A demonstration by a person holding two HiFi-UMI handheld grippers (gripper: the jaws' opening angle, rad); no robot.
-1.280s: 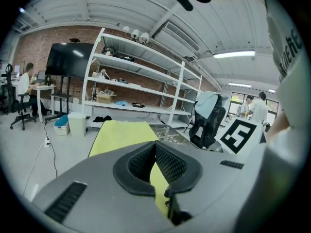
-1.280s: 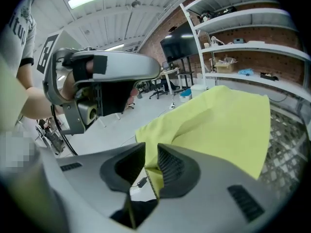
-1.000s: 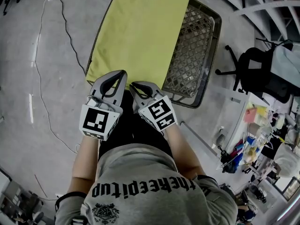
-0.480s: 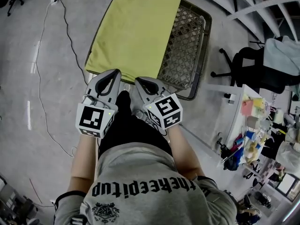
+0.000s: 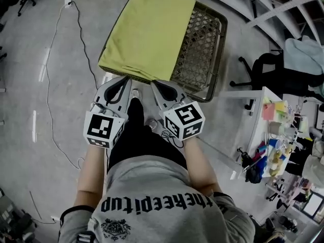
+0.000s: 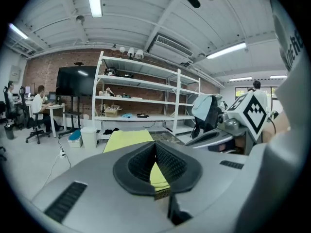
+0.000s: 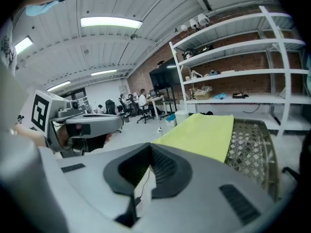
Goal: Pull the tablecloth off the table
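A yellow tablecloth (image 5: 149,32) covers the left part of a metal mesh table (image 5: 205,49). In the head view both grippers point at the cloth's near edge. My left gripper (image 5: 124,80) is shut, and in the left gripper view a strip of the tablecloth (image 6: 158,174) sits pinched between its pads. My right gripper (image 5: 154,83) is shut with its tips at the cloth's near edge. In the right gripper view only pale floor shows in the gap between its fingers (image 7: 167,166), and the tablecloth (image 7: 204,135) lies just beyond them.
A cable (image 5: 76,39) runs across the concrete floor left of the table. A black office chair (image 5: 268,67) and a cluttered bench (image 5: 283,135) stand to the right. Shelving (image 6: 146,101) lines the brick wall beyond the table. My legs stand right behind the grippers.
Both grippers have drawn back slightly towards my body at the cloth's near edge. The right gripper's marker cube has turned a little.
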